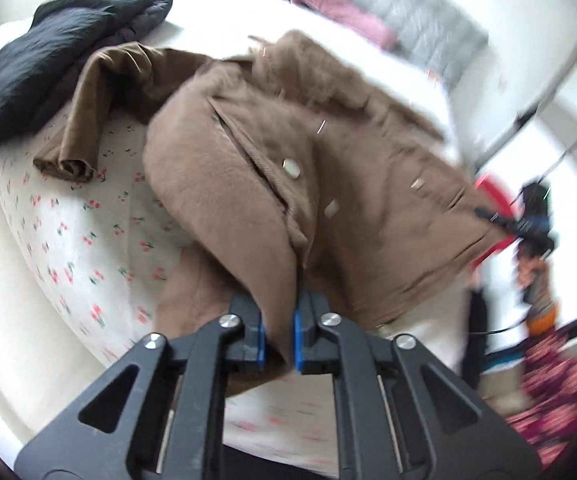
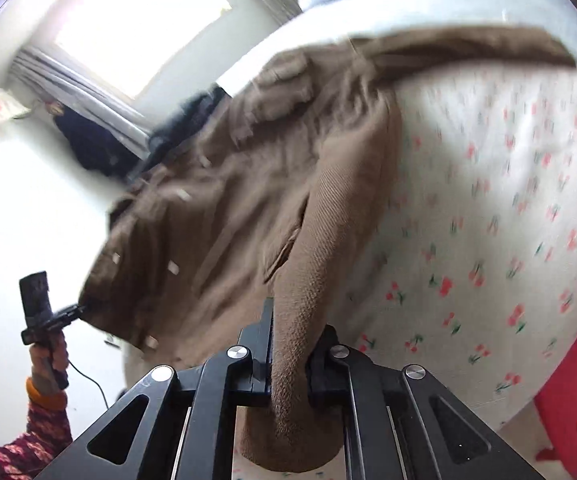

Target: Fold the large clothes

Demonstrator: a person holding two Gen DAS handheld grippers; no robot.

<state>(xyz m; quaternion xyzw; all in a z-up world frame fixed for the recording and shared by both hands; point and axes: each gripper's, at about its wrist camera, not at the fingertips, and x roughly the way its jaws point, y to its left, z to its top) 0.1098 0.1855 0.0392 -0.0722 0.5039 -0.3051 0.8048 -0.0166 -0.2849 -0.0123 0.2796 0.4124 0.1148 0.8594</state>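
Observation:
A large brown coat point(image 1: 288, 160) with pale buttons hangs lifted over a bed with a cherry-print sheet point(image 1: 68, 240). My left gripper point(image 1: 280, 320) is shut on the coat's lower edge, cloth pinched between its blue pads. My right gripper point(image 2: 288, 352) is shut on a thick fold of the coat point(image 2: 248, 200), which bunches out below the jaws. In the left wrist view the right gripper point(image 1: 500, 220) shows at the coat's far corner. In the right wrist view the left gripper point(image 2: 72, 312) shows at the coat's other corner, held by a hand. One sleeve point(image 1: 84, 120) trails onto the bed.
A black padded garment point(image 1: 48, 52) lies at the bed's far left. Pink point(image 1: 340, 8) and grey point(image 1: 428, 20) quilted items lie at the head of the bed. A red object point(image 2: 576, 360) stands beside the bed. A bright window point(image 2: 136, 20) is behind.

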